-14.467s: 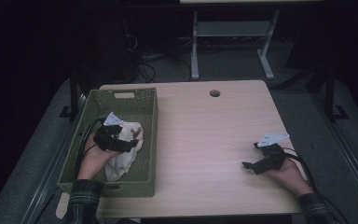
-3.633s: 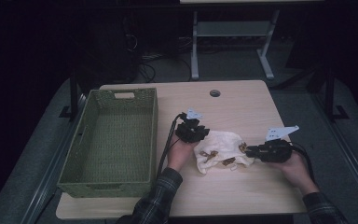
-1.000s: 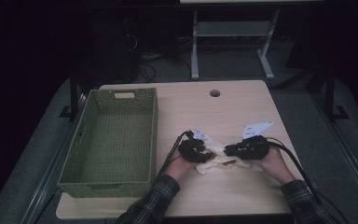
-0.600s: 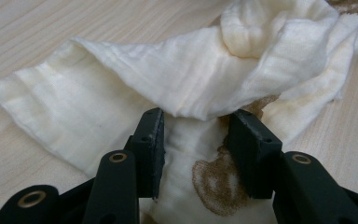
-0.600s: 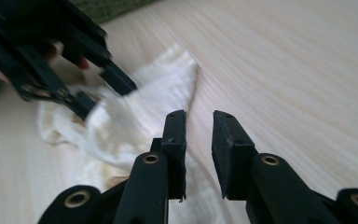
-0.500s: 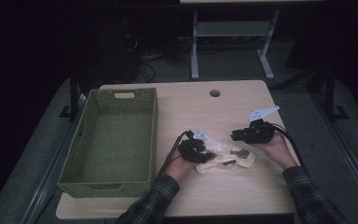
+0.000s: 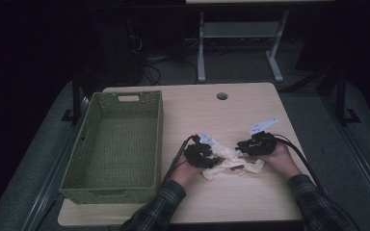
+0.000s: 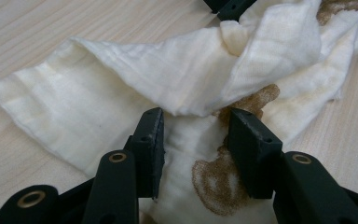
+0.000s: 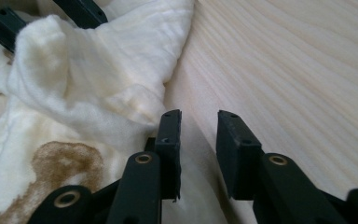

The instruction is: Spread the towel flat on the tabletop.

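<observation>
Your cream cloth (image 7: 231, 161) lies crumpled on the worktop (image 7: 212, 115), right of the green basket (image 7: 118, 139), between your two hands. Your left tongs (image 8: 196, 140) stand open over the cloth, jaws apart astride a fold, gripping nothing; brown stains (image 8: 219, 179) sit between them. Your right tongs (image 9: 198, 144) are parted too, at the cloth's edge, with bare wood in the gap. From the high view your hands and both tools cover much of the cloth, and dim light hides its folds.
</observation>
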Demonstrator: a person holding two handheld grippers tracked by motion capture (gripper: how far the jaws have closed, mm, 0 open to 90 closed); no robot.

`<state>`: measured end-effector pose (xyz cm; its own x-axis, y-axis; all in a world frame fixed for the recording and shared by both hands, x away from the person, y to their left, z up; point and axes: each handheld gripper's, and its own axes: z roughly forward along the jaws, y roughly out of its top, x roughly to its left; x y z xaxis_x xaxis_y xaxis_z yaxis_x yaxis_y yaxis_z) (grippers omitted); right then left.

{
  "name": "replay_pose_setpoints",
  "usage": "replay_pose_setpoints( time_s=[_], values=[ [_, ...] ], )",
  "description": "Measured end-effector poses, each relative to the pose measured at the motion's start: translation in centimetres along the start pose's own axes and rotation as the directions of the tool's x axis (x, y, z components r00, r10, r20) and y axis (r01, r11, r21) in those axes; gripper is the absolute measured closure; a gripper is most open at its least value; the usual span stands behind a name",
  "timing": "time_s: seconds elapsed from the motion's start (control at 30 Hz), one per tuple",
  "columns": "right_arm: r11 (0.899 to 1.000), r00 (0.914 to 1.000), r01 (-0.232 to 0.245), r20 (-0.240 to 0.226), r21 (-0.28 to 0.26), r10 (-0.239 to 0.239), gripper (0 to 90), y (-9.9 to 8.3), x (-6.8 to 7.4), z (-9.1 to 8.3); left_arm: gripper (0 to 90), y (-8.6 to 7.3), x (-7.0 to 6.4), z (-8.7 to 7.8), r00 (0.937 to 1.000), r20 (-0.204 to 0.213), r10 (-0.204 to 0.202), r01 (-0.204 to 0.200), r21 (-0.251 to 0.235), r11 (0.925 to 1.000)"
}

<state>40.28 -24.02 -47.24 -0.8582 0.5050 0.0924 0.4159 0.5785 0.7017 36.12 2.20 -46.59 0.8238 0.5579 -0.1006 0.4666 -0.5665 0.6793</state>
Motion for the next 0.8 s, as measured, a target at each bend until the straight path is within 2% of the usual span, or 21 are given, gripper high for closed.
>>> replay_pose_setpoints(
  time_s=[0.03, 0.13, 0.23, 0.33, 0.5, 0.53, 0.8],
  values=[
    [1.000, 0.9999, 0.010, 0.005, 0.000, -0.010, 74.5, 0.0, 0.1, 0.0, 55.3, 0.0, 0.0, 0.0, 1.0000, -0.001, 0.001, -0.001, 0.000, 1.0000],
    [1.000, 0.9993, 0.012, -0.036, -0.004, -0.012, 89.5, -0.1, 0.3, 0.1, 55.2, 0.0, 0.0, 0.0, 1.0000, -0.002, 0.002, -0.002, 0.000, 1.0000],
    [1.000, 0.9995, -0.002, -0.031, -0.003, 0.002, 90.0, -0.1, 0.3, 0.0, 55.2, 0.0, 0.0, 0.0, 1.0000, -0.001, 0.001, -0.001, 0.000, 1.0000],
    [1.000, 0.9998, -0.016, -0.008, -0.007, 0.016, 90.0, -0.1, 0.0, -0.3, 55.2, 0.0, 0.0, 0.0, 1.0000, 0.000, 0.002, -0.002, 0.001, 1.0000],
    [0.998, 0.9985, -0.033, 0.040, -0.059, 0.036, 90.0, 0.7, -1.2, -2.3, 55.2, 0.0, 0.0, 0.0, 1.0000, 0.000, 0.002, -0.002, -0.001, 1.0000],
    [0.997, 0.9970, -0.041, 0.062, -0.068, 0.045, 90.0, 0.9, -1.6, -3.0, 55.2, 0.0, 0.0, 0.0, 1.0000, 0.000, 0.002, -0.002, -0.001, 1.0000],
    [0.993, 0.9874, -0.085, 0.126, -0.083, 0.095, 90.0, 0.7, -3.8, -4.5, 55.2, 0.0, 0.0, 0.0, 1.0000, 0.000, 0.000, 0.000, -0.002, 1.0000]
  ],
)
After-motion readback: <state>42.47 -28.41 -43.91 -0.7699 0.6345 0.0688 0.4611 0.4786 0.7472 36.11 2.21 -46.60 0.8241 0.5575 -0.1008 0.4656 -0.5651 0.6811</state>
